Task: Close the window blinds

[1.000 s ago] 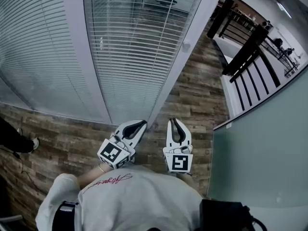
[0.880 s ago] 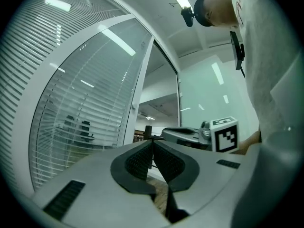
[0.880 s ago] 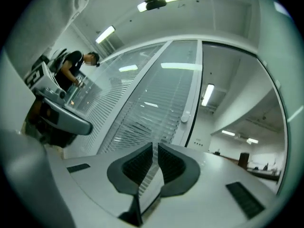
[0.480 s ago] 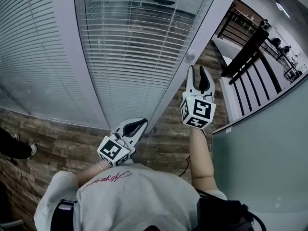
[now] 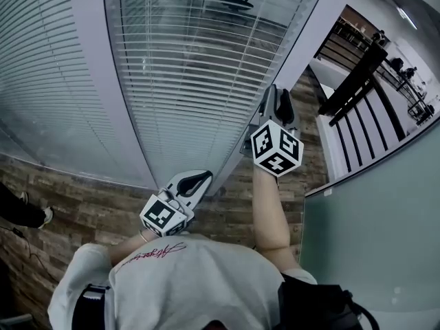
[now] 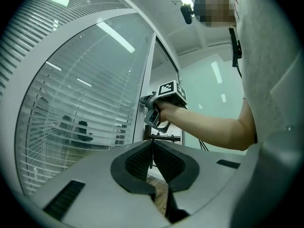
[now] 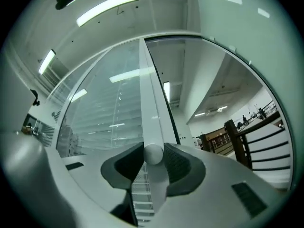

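Note:
White slatted blinds (image 5: 199, 60) hang behind the glass pane, their slats tilted partly open so an office chair shows through. My right gripper (image 5: 275, 100) is raised against the white window frame (image 5: 302, 33). In the right gripper view its jaws have just been opening, and a small round white knob (image 7: 153, 154) on the frame sits between the pads (image 7: 178, 163). The gripper's body hides this knob in the head view. My left gripper (image 5: 196, 179) hangs low near the foot of the frame, jaws shut and empty (image 6: 152, 148). The left gripper view shows the right gripper (image 6: 146, 106) at the frame.
A second blind (image 5: 41, 81) covers the pane to the left, past a wide white post (image 5: 103, 88). A dark wooden railing (image 5: 357, 74) and a pale green partition (image 5: 371, 239) stand at the right. The floor (image 5: 89, 205) is wood plank. A person's shoe (image 5: 24, 208) is at the far left.
My right gripper rose from beside the left one up to the knob on the window frame, rolled, and its jaws opened around the knob. The left gripper shifted only slightly.

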Available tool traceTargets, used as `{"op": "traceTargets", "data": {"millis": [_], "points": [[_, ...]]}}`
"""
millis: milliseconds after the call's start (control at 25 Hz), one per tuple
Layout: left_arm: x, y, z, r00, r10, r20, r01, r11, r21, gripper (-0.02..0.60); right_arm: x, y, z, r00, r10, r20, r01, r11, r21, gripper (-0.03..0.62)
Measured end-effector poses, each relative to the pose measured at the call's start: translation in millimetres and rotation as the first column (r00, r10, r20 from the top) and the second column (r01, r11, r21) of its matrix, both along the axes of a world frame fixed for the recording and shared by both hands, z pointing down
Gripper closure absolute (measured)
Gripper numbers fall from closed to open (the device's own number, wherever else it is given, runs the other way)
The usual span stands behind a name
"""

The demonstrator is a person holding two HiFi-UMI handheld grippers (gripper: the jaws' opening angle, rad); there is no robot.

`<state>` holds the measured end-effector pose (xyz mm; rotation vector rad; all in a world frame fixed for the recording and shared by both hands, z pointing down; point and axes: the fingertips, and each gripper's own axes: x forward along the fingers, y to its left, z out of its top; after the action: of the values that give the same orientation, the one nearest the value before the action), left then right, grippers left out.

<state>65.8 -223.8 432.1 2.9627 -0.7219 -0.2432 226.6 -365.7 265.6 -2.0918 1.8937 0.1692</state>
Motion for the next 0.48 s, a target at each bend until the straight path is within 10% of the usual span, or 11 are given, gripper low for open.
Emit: {"op": "traceTargets", "data": {"millis": [240, 480], "points": [[-2.5, -4.7, -5.9, 1.0, -0.003, 0.007, 0.003, 1.0, -0.004, 0.561, -8.7, -1.1, -9.2, 0.955, 0.098, -0.282, -0.1, 0.995, 0.005, 0.464], [-7.9, -9.1, -4.4, 1.0, -0.019, -0.007, 0.019, 1.0, -0.002, 0.561, -16.3, -3.9, -9.9, 0.759, 0.098, -0.644, -0.142, 0.99, -0.018, 0.464]]}}
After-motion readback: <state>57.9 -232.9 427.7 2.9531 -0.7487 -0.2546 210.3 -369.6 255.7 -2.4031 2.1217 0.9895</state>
